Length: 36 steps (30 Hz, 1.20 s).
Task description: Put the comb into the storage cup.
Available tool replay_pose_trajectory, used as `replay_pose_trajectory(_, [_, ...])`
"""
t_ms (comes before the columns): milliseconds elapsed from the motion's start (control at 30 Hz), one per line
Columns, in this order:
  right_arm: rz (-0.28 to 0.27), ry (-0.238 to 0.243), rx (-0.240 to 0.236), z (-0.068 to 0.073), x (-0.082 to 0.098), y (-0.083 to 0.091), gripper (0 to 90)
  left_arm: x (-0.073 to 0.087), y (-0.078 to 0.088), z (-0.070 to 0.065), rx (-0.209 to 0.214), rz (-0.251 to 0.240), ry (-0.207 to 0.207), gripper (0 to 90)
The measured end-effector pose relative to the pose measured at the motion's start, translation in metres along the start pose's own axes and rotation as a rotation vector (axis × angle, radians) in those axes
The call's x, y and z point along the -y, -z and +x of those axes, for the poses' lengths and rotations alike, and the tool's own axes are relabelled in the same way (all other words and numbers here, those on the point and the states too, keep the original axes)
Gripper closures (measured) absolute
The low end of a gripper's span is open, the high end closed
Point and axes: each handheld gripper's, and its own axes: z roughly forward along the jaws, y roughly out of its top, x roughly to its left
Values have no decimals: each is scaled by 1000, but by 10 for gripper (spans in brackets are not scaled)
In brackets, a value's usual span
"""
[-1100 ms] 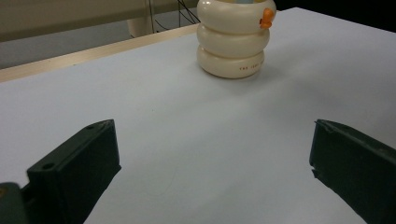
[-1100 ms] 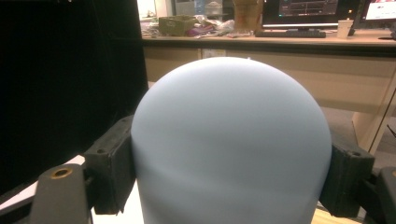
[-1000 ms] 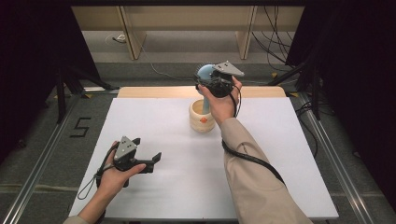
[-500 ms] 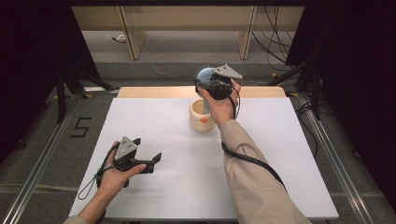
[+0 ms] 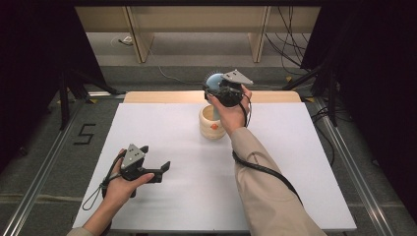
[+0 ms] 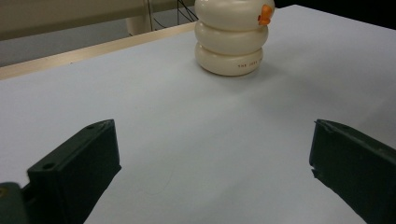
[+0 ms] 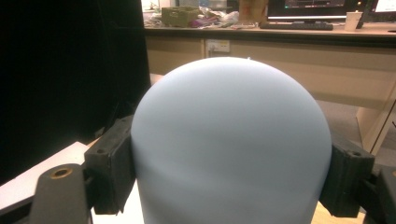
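Note:
A pale blue dome-shaped object (image 5: pixel 213 79) (image 7: pixel 231 149) sits between the jaws of my right gripper (image 5: pixel 216 88) (image 7: pixel 231 182), which is shut on its sides and holds it in the air. Just below it stands a cream ribbed pot (image 5: pixel 211 124) (image 6: pixel 232 39) with a small orange mark, at the far middle of the white table (image 5: pixel 295 162). My left gripper (image 5: pixel 156 158) (image 6: pixel 210 158) rests low over the table's near left with its jaws wide open and nothing between them, pointing toward the pot.
A wooden strip (image 5: pixel 162 97) runs along the table's far edge. Metal rails and a floor mark "5" (image 5: pixel 83 133) lie to the left, and cables (image 5: pixel 290 54) trail at the back right. The right gripper's cable (image 5: pixel 265 169) drapes over the sleeve.

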Motion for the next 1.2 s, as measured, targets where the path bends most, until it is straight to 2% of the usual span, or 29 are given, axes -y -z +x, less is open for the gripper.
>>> replay_pose_trajectory(967, [11, -12, 1, 0, 22, -3, 212, 1, -1, -1, 3, 2, 1, 14])
replay_pose_trajectory(1200, [-1, -8, -4, 2, 27, 3, 211, 1, -1, -1, 3, 3, 1, 14])
